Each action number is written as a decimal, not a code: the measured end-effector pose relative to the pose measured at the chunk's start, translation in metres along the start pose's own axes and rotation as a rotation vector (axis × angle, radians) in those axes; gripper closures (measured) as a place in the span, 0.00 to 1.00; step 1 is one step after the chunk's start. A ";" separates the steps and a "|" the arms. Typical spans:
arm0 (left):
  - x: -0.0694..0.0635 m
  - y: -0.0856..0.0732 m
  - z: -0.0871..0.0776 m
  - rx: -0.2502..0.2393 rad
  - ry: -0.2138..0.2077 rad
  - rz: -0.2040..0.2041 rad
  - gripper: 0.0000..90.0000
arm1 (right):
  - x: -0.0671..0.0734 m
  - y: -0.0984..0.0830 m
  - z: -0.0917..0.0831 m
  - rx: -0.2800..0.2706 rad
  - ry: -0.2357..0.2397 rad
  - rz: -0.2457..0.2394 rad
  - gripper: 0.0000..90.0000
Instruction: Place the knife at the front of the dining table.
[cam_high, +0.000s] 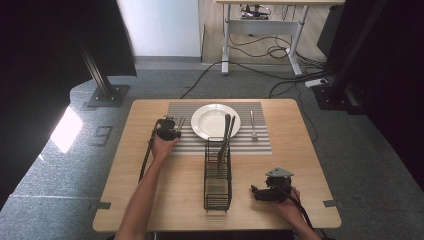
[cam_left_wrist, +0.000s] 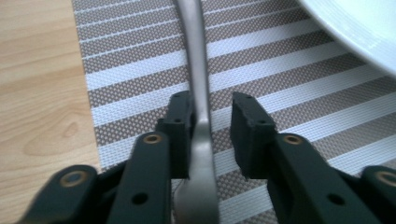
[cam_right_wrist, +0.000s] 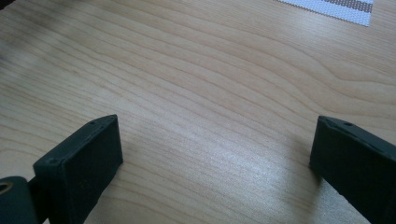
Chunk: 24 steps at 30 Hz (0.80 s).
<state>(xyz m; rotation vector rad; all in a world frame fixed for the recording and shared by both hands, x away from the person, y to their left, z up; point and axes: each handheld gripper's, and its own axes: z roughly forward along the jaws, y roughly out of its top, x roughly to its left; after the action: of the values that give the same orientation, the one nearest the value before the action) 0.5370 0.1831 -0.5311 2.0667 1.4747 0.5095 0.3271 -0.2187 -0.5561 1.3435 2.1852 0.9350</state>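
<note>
Table setting, partly done. White plate (cam_high: 215, 121) sits centre of the striped placemat (cam_high: 260, 145). Fork (cam_high: 253, 126) already lies at the plate's 3 o'clock, on the mat.

Left gripper (cam_high: 175, 125) is at the plate's 9 o'clock, low over the mat. In the left gripper view a metal utensil handle (cam_left_wrist: 198, 84) runs between the jaws: it lies against one pad, the other stands clear with a gap, so jaws parted, no clamp. Handle lies flat on the mat beside the plate rim (cam_left_wrist: 355, 32). Looks like this piece is being set down or just let go; can't tell which utensil.

Wire caddy (cam_high: 218, 175) at the plate's 6 o'clock holds two more utensils (cam_high: 226, 137), so those are left to place.

Right gripper (cam_high: 257, 192) rests on bare table (cam_high: 150, 200) at the caddy's 3 o'clock, jaws wide apart, empty.
</note>
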 end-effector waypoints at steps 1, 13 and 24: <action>0.000 0.001 0.000 0.005 0.000 0.004 0.86 | 0.000 0.000 0.000 0.000 0.000 0.000 0.02; 0.004 0.020 0.014 -0.007 0.030 -0.019 0.89 | 0.000 0.000 0.000 0.000 0.000 0.002 0.03; 0.019 0.037 0.030 -0.022 0.008 -0.104 0.89 | 0.000 0.000 0.000 0.000 0.003 0.003 0.03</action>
<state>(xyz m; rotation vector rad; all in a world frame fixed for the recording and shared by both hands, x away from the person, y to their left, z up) 0.5883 0.1850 -0.5319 1.9617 1.5652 0.4910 0.3265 -0.2189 -0.5562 1.3465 2.1856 0.9386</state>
